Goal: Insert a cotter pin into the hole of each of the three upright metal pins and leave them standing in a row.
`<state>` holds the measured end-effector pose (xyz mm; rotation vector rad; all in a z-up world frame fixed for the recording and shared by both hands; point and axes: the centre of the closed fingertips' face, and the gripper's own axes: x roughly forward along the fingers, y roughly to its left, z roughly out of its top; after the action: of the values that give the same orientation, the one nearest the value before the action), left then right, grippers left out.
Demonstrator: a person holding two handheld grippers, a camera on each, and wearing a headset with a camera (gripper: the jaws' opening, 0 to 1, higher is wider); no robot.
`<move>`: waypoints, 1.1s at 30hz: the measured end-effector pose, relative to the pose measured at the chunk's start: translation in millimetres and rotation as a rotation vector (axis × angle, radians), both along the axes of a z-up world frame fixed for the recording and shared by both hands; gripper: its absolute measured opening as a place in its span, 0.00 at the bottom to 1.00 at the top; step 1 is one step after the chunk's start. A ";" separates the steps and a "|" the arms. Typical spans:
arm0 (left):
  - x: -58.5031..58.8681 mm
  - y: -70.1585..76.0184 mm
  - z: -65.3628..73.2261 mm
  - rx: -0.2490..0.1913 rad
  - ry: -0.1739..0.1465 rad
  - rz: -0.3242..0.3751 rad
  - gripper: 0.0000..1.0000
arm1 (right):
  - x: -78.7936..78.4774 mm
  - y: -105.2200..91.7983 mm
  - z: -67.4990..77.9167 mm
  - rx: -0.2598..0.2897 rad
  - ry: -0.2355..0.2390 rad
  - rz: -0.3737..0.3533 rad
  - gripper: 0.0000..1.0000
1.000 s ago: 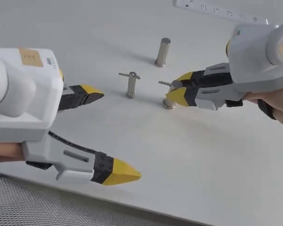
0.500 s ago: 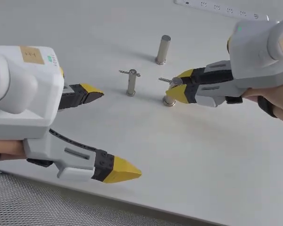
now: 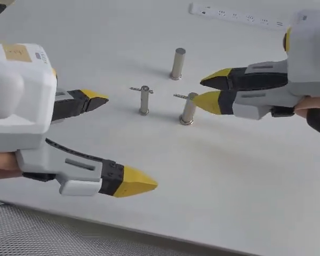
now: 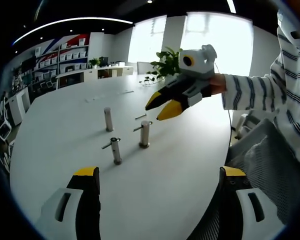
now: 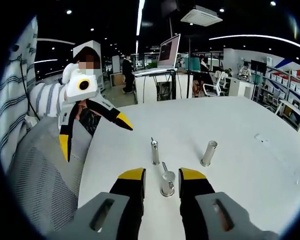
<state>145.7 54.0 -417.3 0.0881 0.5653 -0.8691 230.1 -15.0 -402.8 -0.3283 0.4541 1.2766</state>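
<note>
On the white counter (image 3: 245, 176), three upright metal pins stand near the centre of the head view. The far pin (image 3: 177, 64), upper centre, has a bare head. The left pin (image 3: 144, 101) carries a cotter pin (image 3: 141, 89) crosswise through its hole. The right pin (image 3: 188, 109) carries a second cotter pin (image 3: 180, 96), which sticks out to its left. A power strip (image 3: 234, 14) lies along the top edge.

The right gripper (image 3: 198, 90) comes in from the right edge, its jaws slightly apart and holding nothing. Their yellow tips are just beside the right pin's head. In the right gripper view that pin stands between the two jaws. The left gripper (image 3: 131, 142) sits at the lower left, jaws wide apart, well apart from the pins.

A second ago the right gripper's jaws were closed at the head of the right pin, over the end of the second cotter pin. Now they have parted and drawn back to the right, and that cotter pin stays in its hole. The left gripper has kept its wide spread.
</note>
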 end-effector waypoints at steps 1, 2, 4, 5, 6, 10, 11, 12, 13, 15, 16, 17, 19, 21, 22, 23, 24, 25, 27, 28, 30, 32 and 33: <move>1.4 1.3 0.8 -0.003 -0.005 0.004 0.99 | -2.3 -2.3 4.3 0.016 0.006 -0.013 0.25; 2.4 2.3 1.6 -0.003 -0.010 0.007 0.99 | -3.3 -2.4 6.4 0.028 0.012 -0.022 0.28; 4.1 3.9 4.9 -0.001 -0.019 0.008 0.97 | -12.8 -1.7 18.4 0.098 0.037 -0.038 0.34; 4.7 4.8 6.3 0.002 -0.021 0.007 0.95 | -17.4 -2.9 23.7 0.115 0.028 -0.038 0.36; 5.3 5.2 7.0 0.001 -0.018 0.009 0.95 | -19.1 -4.3 26.3 0.125 0.026 -0.045 0.39; 9.1 6.2 11.4 -0.003 -0.028 0.019 0.94 | -29.5 -7.5 36.5 0.161 0.043 -0.076 0.50; 10.3 6.4 11.7 0.002 -0.031 0.021 0.95 | -31.1 -8.0 38.1 0.172 0.051 -0.083 0.50; 11.3 6.4 11.3 0.007 -0.028 0.023 0.95 | -32.5 -8.5 39.7 0.185 0.061 -0.091 0.50; 12.8 6.0 11.7 0.010 -0.030 0.027 0.96 | -33.5 -9.4 41.7 0.203 0.073 -0.109 0.51; 16.0 5.7 14.5 0.009 -0.045 0.036 0.99 | -34.6 -11.6 44.8 0.218 0.067 -0.125 0.52; 17.7 5.0 16.2 0.002 -0.044 0.041 0.99 | -35.2 -12.9 45.3 0.216 0.065 -0.131 0.53; 19.0 4.5 17.7 -0.005 -0.044 0.045 0.99 | -35.8 -14.8 46.2 0.214 0.060 -0.137 0.55; 22.8 3.2 21.3 -0.019 -0.048 0.049 0.99 | -34.7 -18.2 46.8 0.217 0.064 -0.164 0.64; 29.1 3.7 24.5 -0.021 -0.060 0.062 0.99 | -35.1 -21.7 45.1 0.207 0.072 -0.185 0.76; 32.5 4.7 25.5 -0.018 -0.070 0.069 0.99 | -35.4 -23.6 43.4 0.199 0.076 -0.195 0.80; 36.8 5.9 26.2 -0.014 -0.076 0.076 0.99 | -36.1 -26.5 41.1 0.188 0.078 -0.206 0.83; 38.2 6.3 26.3 -0.014 -0.076 0.078 0.99 | -36.7 -28.6 39.5 0.181 0.082 -0.215 0.85; 42.5 7.6 26.4 -0.014 -0.074 0.086 0.99 | -36.7 -30.7 37.9 0.176 0.087 -0.227 0.86; 49.2 8.3 28.2 -0.020 -0.077 0.095 0.99 | -37.9 -35.1 34.0 0.170 0.108 -0.253 0.89; 51.5 8.0 29.4 -0.024 -0.078 0.096 0.99 | -38.4 -37.0 32.2 0.164 0.112 -0.263 0.91; 57.5 6.4 32.8 -0.035 -0.081 0.095 0.99 | -38.2 -43.5 26.5 0.136 0.119 -0.289 0.94; 63.4 4.8 35.9 -0.040 -0.085 0.090 0.99 | -39.9 -47.1 23.2 0.125 0.129 -0.307 0.95; 65.5 3.1 37.8 -0.042 -0.088 0.089 0.99 | -40.7 -48.2 22.4 0.124 0.135 -0.314 0.95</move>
<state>211.2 57.2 -379.5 0.0621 0.4647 -0.7860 189.5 -63.2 -380.5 -0.0618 0.5160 1.0174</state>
